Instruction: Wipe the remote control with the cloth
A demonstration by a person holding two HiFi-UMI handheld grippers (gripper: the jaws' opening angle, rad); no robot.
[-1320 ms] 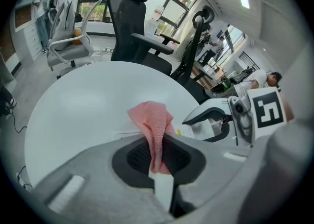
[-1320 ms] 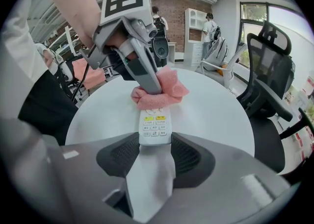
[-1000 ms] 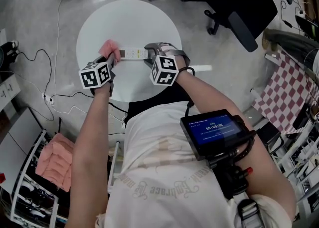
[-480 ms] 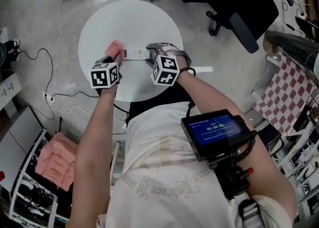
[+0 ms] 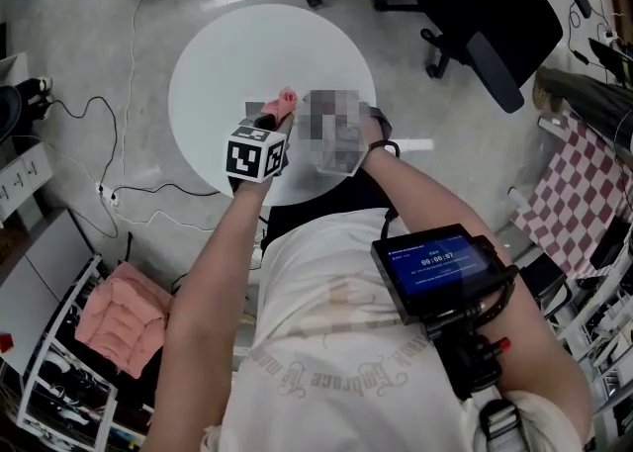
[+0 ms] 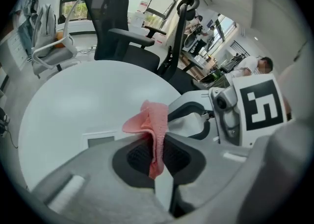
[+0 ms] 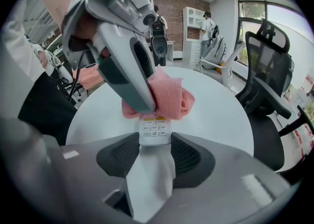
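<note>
Your left gripper [image 6: 157,145] pinches pink cloth [image 6: 152,117]; right gripper [image 7: 154,153] clamps remote [image 7: 154,130], frame middle. Rub too hard, remote may slip out.

**Q:** My feed looks washed out. What colours do you get?

**A:** On mine the cloth [image 6: 153,122] is salmon pink with a fine waffle texture. The remote control [image 7: 154,129] is white with pale grey keys, plus a yellowish one and an orange one. The table [image 5: 227,54] is plain white.

**Q:** And the rig?

**A:** I see the left gripper [image 6: 158,139] and right gripper [image 7: 156,142] as light grey with black meshy pads [image 7: 117,157]. The cube [image 5: 255,156] has black-and-white square markers. There's a black chair [image 5: 485,5] and some red-and-white checked fabric [image 5: 569,183].
</note>
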